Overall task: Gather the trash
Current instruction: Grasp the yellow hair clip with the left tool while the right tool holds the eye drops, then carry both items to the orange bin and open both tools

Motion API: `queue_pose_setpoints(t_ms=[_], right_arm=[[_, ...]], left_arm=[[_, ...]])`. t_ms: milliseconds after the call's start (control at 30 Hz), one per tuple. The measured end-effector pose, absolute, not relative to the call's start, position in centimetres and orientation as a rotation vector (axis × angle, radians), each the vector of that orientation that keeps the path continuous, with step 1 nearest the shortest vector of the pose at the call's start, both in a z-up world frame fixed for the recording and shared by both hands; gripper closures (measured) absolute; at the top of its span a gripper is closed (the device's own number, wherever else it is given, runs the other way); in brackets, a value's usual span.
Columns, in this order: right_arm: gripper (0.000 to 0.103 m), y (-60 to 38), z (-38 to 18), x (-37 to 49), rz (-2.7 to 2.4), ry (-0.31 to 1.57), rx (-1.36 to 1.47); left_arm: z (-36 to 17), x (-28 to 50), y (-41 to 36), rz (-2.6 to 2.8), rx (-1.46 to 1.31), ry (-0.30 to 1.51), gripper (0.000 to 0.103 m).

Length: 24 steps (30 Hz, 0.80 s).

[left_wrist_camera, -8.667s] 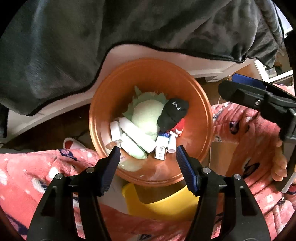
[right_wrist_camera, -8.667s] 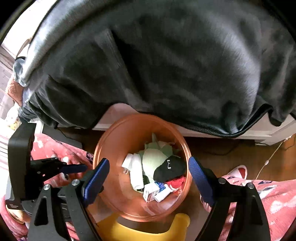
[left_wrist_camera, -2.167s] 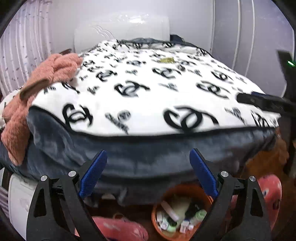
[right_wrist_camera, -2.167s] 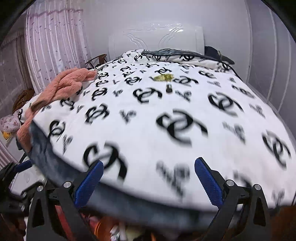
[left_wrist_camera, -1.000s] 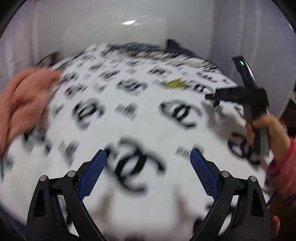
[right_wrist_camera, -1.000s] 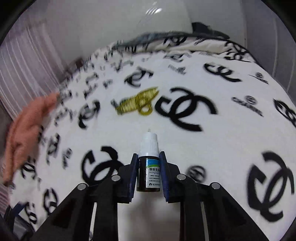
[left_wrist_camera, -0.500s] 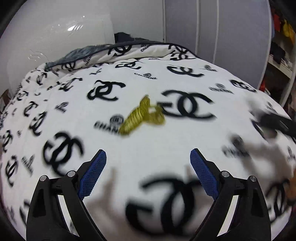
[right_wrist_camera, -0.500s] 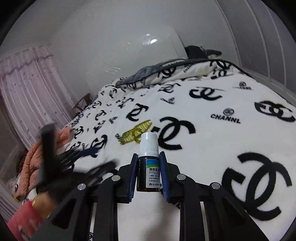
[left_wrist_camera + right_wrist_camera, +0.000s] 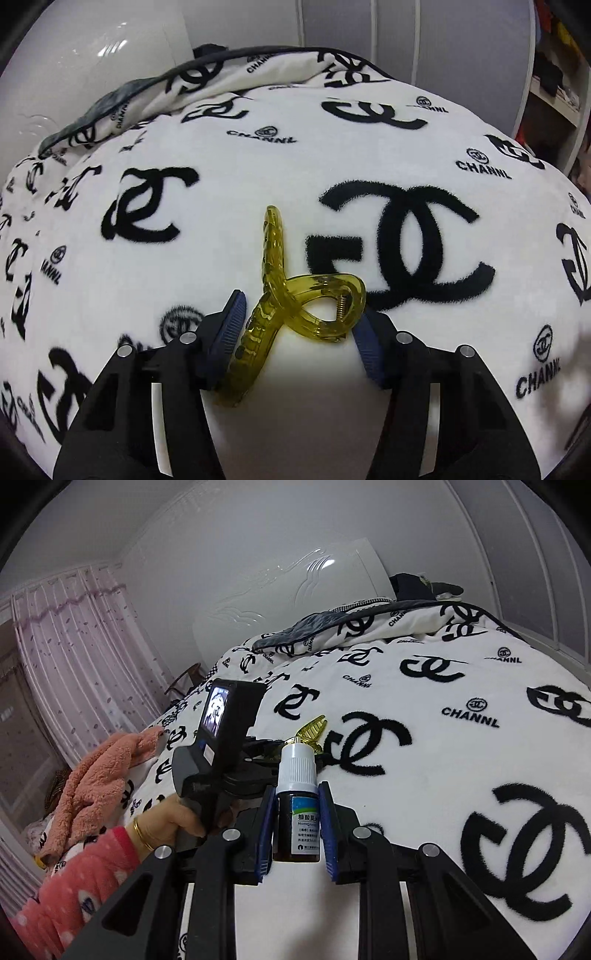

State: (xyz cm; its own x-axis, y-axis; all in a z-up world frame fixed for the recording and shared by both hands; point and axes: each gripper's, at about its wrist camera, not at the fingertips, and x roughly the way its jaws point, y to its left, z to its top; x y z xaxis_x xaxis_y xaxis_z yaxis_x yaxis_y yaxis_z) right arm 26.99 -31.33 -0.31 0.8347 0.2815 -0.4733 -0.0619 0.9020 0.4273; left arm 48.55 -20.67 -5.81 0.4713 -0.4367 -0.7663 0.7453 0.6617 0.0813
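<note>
A translucent yellow hair clip [image 9: 275, 258] lies on the white blanket [image 9: 258, 177] with black logos. My left gripper [image 9: 299, 310] straddles the clip's looped end, its jaws closing, and both blue pads touch the clip's sides. From the right wrist view the clip [image 9: 314, 725] pokes out beyond the left gripper [image 9: 291, 744], which a hand [image 9: 170, 819] in a pink sleeve holds. My right gripper [image 9: 298, 788] is shut on a small brown dropper bottle [image 9: 297, 819] with a white cap, held upright above the blanket.
The blanket covers a bed with a white headboard [image 9: 288, 602]. A pink fleece cloth [image 9: 96, 771] lies at the bed's left edge by a pink curtain [image 9: 74, 657]. Shelves [image 9: 554, 74] stand to the right of the bed.
My left gripper has come forward and down over the hair clip, and its wide jaws have narrowed around it. The right gripper still holds the bottle and has barely moved.
</note>
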Motion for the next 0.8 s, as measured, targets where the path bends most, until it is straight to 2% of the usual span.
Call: queue_pose_setpoints(t_ms=[33,67,167,433,667,800], right_arm=[[0.08,-31.4,-0.3,26.9,0.187,0.556,0.413],[0.08,-31.4,-0.3,26.8,0.185,0.555,0.415],[0.08,-31.7,-0.3,26.6,0.179,0.548,0.422],[0.08,-31.6,0.9,24.8,0.17,0.559,0.441],[0.08,-28.4,4.8,16.6,0.243,0.554,0.347],[0.08,-25.6,5.5,10.3,0.328,0.588,0.274]], left_arm=[[-5.7,48.1,-20.5,-0.747,0.433,0.773,0.053],[-5.5,47.8,-20.3,-0.74,0.423,0.76,0.059],[-4.6,47.0,-19.5,-0.706,0.378,0.732,0.061],[-0.7,39.6,-15.8,-0.691,0.302,0.7,0.061],[3.8,24.4,-8.7,-0.716,0.25,0.688,0.061],[3.7,15.5,-5.6,-0.71,0.261,0.723,0.061]])
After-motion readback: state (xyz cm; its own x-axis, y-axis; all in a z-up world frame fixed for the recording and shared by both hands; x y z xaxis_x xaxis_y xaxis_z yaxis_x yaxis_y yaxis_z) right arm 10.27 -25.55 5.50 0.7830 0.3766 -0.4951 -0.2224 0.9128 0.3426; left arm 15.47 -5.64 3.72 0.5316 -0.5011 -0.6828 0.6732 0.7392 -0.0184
